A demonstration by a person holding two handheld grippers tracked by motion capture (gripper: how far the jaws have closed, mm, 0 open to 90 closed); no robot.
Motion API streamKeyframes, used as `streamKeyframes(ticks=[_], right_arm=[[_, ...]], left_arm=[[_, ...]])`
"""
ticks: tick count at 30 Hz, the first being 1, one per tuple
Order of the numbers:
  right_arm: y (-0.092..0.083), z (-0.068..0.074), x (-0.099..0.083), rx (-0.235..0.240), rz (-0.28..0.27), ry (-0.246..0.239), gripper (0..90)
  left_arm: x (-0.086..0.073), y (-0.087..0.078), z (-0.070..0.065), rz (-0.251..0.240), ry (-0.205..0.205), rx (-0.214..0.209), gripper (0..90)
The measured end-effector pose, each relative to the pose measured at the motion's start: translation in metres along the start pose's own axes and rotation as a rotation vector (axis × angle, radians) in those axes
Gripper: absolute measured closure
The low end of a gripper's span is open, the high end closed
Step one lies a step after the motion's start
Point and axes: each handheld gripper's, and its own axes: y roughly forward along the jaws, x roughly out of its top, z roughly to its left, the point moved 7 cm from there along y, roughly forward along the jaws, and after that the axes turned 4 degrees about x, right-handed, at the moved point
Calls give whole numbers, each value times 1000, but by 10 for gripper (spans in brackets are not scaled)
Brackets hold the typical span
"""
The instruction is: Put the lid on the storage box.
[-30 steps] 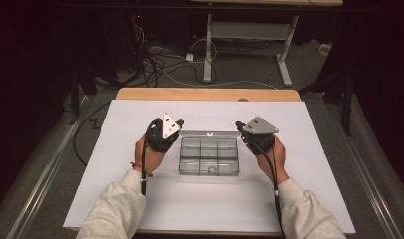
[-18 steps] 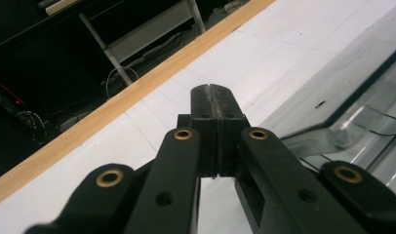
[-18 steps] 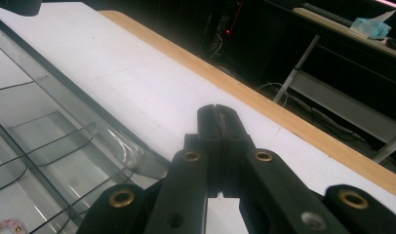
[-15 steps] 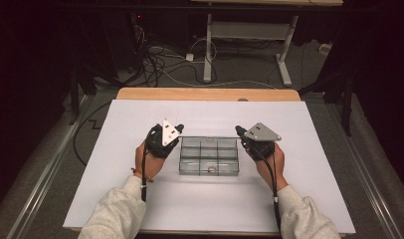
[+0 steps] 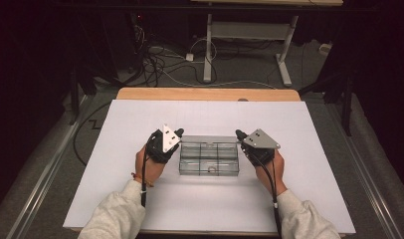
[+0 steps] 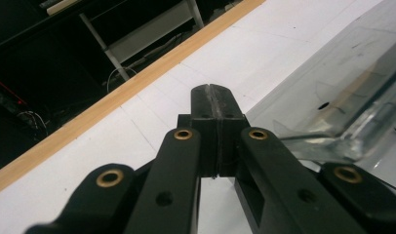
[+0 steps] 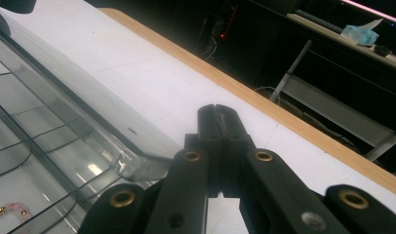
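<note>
**Two closed grippers flank a clear compartment box at the middle of the desk**

Nearest the desk's front edge, a person's forearms in pale grey sleeves reach in. Each hand holds a black two-jaw tool. The left gripper (image 5: 177,133) and the right gripper (image 5: 238,134) both have their jaws pressed together with nothing between them. They sit just beside the short ends of the clear plastic organiser box (image 5: 208,158), likely placed to work its open lid (image 5: 208,139) from both sides. The box is rectangular, glossy and see-through, split by thin walls into small compartments. A small pinkish ring-shaped item (image 5: 211,170) lies in a front compartment. Under it the desk (image 5: 289,119) is smooth matte white, with a light wooden strip along its far edge.
</note>
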Motion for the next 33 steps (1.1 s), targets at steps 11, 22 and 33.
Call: streamKeyframes(ticks=[11, 22, 33], right_arm=[[-3, 5, -5, -30, 1, -13, 900], [-6, 8, -9, -44, 9, -36, 900], [-7, 9, -13, -50, 7, -47, 900]], left_arm=[[-5, -3, -5, 0, 13, 40, 874], [-10, -6, -9, 1, 33, 60, 873], [-15, -7, -10, 2, 16, 51, 873]])
